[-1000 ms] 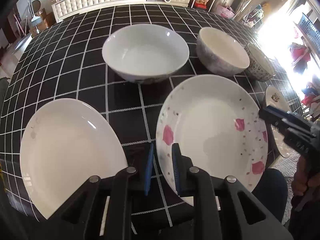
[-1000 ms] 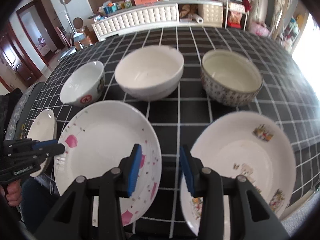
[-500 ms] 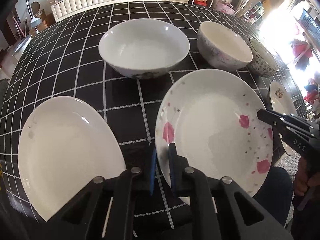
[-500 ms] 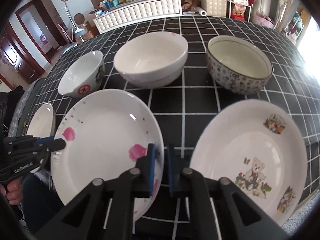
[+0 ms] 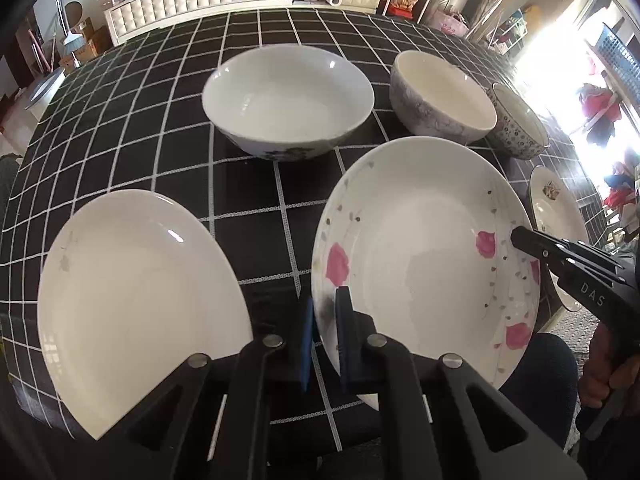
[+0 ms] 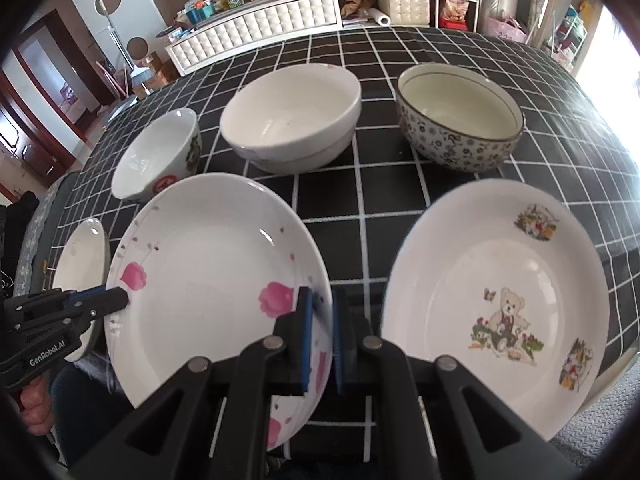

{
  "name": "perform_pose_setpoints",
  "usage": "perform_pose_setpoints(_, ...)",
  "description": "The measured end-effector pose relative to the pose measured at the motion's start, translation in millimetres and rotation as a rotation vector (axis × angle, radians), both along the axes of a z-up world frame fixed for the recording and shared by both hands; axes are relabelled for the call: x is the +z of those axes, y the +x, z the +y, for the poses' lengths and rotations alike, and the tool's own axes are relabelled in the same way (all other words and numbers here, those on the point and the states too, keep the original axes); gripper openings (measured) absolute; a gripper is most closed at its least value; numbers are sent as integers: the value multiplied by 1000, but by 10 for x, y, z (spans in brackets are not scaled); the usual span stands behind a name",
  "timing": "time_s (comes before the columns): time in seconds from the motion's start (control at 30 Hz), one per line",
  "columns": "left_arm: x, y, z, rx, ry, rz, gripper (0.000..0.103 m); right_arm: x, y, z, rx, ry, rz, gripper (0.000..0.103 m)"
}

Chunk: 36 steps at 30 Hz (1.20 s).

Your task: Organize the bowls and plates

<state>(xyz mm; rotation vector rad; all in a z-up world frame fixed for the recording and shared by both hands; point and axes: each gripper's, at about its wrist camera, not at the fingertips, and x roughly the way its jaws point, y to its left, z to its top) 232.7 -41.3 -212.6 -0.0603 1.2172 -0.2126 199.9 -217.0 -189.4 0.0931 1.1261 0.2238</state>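
Note:
A white plate with pink flowers (image 5: 420, 248) lies at the table's near edge, between my two grippers. My left gripper (image 5: 324, 304) is shut on its left rim, blue pads on either side of the edge. My right gripper (image 6: 322, 300) is shut on the opposite rim of the same pink-flower plate (image 6: 208, 264). Each gripper shows in the other's view: the right gripper (image 5: 520, 238) and the left gripper (image 6: 120, 298), both at the rim. A plain white plate (image 5: 132, 280) lies to the left and a teddy-bear plate (image 6: 492, 292) to the right.
Behind the plates stand three bowls: a wide white bowl (image 5: 288, 96), a deeper pale bowl (image 6: 292, 116) and a blue-patterned bowl (image 6: 460, 120). The black checked tablecloth (image 5: 160, 92) stretches back to a white padded cabinet (image 6: 260, 28). A person's hand (image 5: 608, 372) holds the right gripper.
Both grippers stood open astride the pink-flower plate's rims a second ago. Their jaws have closed onto the rims, the right one from wider apart. The hands have barely shifted.

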Motion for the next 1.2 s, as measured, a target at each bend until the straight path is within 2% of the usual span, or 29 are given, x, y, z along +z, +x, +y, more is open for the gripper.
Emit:
perform_pose_setpoints(0.3, 234, -143, 174, 37, -1, -40, 9, 198, -17, 174, 15, 29, -20, 12)
perform_pose_setpoints(0.6, 473, -396, 695, 128, 22, -83, 9, 342, -13, 685, 101, 37, -29, 12)
perform_pose_setpoints(1.2, 421, -704, 1773, 318, 51, -56, 9, 208, 136, 1826, 279, 10, 7, 12)
